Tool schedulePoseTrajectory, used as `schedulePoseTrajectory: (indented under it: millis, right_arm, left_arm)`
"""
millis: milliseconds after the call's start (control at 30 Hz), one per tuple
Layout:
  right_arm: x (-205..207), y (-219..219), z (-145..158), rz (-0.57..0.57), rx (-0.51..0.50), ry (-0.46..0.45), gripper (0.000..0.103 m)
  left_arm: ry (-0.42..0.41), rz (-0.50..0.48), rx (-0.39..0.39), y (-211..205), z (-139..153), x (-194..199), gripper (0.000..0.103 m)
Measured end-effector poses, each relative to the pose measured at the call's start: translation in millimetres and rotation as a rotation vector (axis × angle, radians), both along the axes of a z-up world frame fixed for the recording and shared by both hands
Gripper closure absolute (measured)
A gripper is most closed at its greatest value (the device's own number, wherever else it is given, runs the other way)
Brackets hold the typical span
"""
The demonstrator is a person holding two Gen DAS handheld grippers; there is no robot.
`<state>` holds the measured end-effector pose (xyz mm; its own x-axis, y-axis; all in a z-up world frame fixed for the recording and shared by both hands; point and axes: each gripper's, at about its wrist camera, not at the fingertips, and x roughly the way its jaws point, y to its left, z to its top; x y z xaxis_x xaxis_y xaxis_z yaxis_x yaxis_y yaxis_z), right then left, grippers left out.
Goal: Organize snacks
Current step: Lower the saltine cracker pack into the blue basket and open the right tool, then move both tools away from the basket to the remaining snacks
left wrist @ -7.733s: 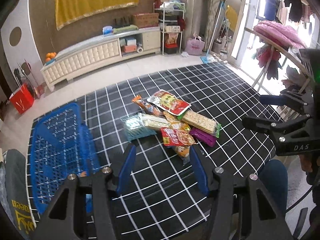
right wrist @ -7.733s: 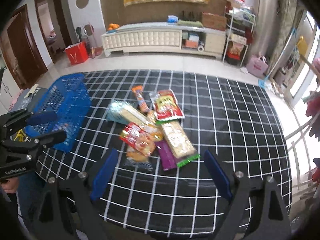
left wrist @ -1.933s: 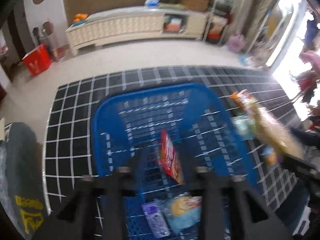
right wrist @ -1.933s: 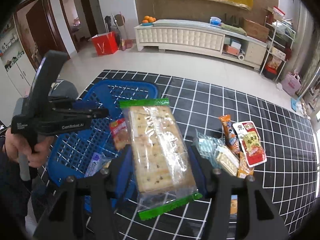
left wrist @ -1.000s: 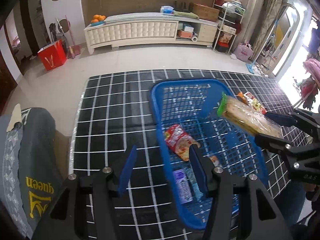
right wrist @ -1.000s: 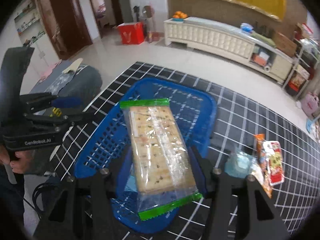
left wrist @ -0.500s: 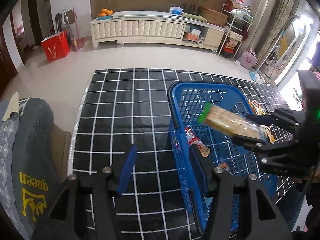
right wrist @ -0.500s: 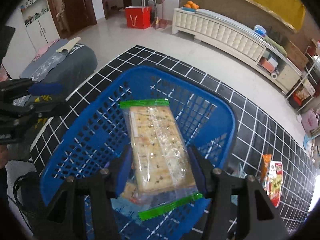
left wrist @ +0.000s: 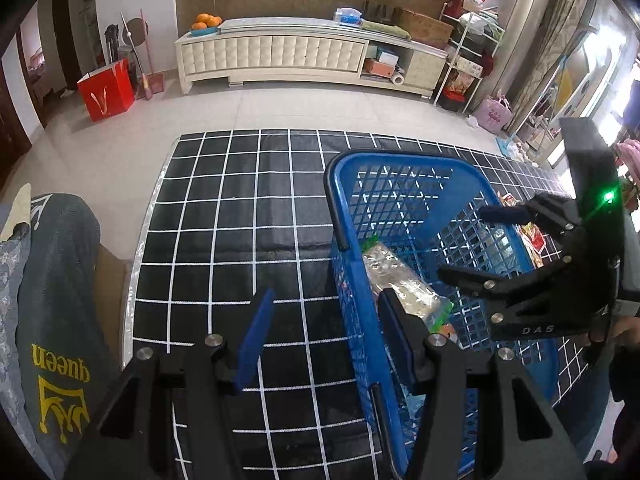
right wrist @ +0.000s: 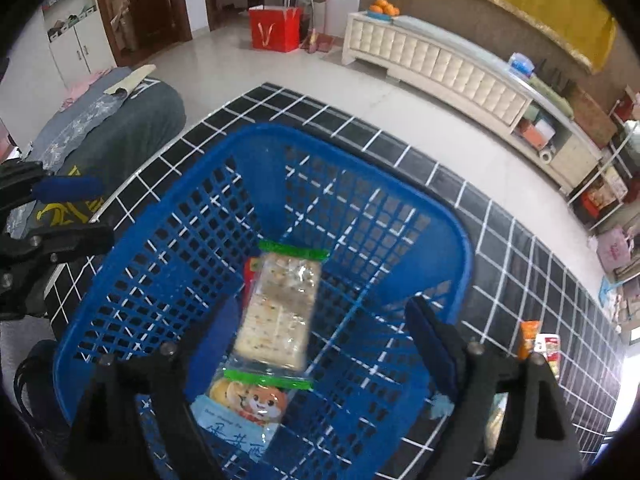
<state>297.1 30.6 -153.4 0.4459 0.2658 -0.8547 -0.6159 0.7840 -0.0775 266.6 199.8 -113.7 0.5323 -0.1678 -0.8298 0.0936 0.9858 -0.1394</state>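
Right gripper (right wrist: 320, 340) hung over blue basket (right wrist: 448, 240), fingers opening to drop cracker pack (right wrist: 282, 308) inside; left gripper (left wrist: 320, 320), at nine o'clock, stood half-open, empty.

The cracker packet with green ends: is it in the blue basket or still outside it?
In. The cracker packet lies inside the blue basket, clear of the right claw.

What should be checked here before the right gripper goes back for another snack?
1. Cracker pack clear of the right gripper, whose jaws are opening: ok.
2. Pack inside the blue basket: ok.
3. Pack settled flat: cannot tell.
4. Left gripper empty, straddling the basket's near wall: ok.
5. Snacks remaining on the checked cloth: ok.
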Motion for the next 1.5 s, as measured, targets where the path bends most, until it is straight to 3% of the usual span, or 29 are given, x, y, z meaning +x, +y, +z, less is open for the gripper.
schedulePoseTrajectory:
  millis: [333,867,1100,1433,1500]
  right_arm:
    - [-32.3,-42.8,39.3,-0.040,0.046,-0.050,0.014]
    - [-87.6,-156.9,100.3,-0.166,0.126,-0.154,0.014]
    - [-102.8,-208.4,99.9,-0.272,0.114,-0.132,0.014]
    - [-114.6,-274.9,84.4,-0.387,0.105,-0.107,0.014]
    - [-114.4,-288.1,76.8,-0.410,0.108,-0.090,0.014]
  left_arm:
    - [-0.015,-0.028,0.018,-26.8,18.6,-19.3,0.051]
    - [-0.099,-0.132,0.088,-125.2,73.4,-59.7,0.051]
    - [-0.144,-0.194,0.108,-180.5,82.1,-71.6,0.042]
    - [-0.117,-0.268,0.098,-253.5,69.5,-68.5,0.037]
    - [-0.096,-0.292,0.088,-266.9,64.3,-65.8,0.031]
